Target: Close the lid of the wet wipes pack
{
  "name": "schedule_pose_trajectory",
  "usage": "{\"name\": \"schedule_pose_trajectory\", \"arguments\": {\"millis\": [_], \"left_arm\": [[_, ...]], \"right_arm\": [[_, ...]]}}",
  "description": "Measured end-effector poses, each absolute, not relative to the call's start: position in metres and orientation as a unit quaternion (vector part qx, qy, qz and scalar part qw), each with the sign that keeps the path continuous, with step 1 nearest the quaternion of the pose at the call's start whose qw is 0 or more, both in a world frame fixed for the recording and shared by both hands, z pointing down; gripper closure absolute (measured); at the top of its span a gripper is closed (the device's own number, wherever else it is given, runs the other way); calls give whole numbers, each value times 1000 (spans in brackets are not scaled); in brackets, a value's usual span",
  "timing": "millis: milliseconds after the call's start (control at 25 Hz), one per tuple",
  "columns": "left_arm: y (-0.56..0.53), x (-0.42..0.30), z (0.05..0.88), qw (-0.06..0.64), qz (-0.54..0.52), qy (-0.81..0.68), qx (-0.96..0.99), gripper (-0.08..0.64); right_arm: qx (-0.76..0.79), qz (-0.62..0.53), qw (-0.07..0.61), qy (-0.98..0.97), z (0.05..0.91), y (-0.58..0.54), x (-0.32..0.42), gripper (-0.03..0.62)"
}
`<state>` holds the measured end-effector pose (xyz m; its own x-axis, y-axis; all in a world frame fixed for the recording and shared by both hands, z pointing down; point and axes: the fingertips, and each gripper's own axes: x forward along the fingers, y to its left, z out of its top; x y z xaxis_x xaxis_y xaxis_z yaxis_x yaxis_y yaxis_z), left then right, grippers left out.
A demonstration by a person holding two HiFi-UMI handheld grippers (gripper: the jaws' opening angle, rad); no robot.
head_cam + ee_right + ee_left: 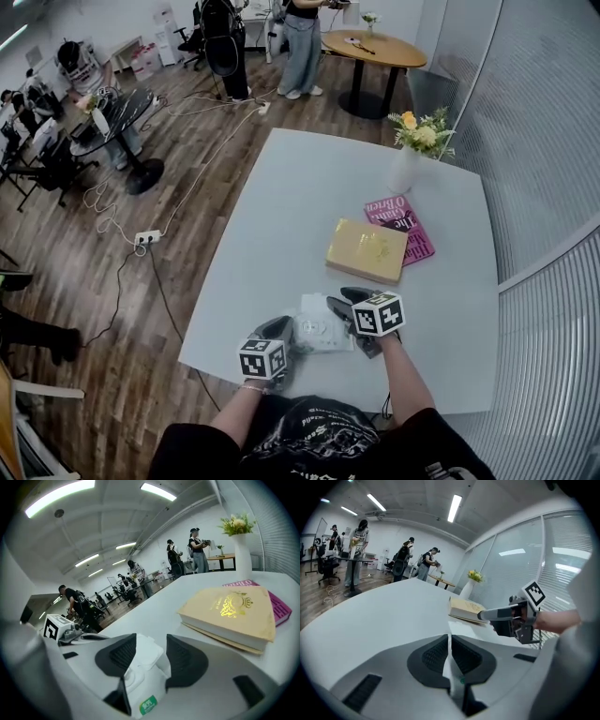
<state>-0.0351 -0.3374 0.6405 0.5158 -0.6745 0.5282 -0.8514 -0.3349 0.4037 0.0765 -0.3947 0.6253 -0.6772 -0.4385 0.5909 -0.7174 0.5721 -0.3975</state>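
Table, white with rounded corners [281, 216], bears gold hardcover book [367, 250]; soft white wet wipes pack [140, 686] lies near front edge. Left gripper [449, 656] pinches pack's thin edge. Right gripper [343, 302] spread, straddling raised white lid [146, 652], not pressing.

My left gripper [449, 645] pinched on wet wipes pack [319, 335] edge; right gripper [151, 644] jaws wide apart, both angled down.
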Motion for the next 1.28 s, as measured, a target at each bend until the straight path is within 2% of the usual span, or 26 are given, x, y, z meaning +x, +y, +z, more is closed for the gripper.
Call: {"name": "schedule_pose_trajectory", "arguments": {"millis": [280,520,760,1280], "left_arm": [[-334,-28,653,331,182,-443,813,541],[-337,-28,657,301,208,-458,810,541],[-339,-26,658,291,222,-461,808,541],[-340,-26,660,280,217,-466,811,541]], "right_arm": [[313,366,261,-837,652,-411,72,390],[231,359,311,-849,669,-401,57,428],[191,383,307,-850,672,-393,46,437],[178,374,280,-866,654,-391,48,528]]}}
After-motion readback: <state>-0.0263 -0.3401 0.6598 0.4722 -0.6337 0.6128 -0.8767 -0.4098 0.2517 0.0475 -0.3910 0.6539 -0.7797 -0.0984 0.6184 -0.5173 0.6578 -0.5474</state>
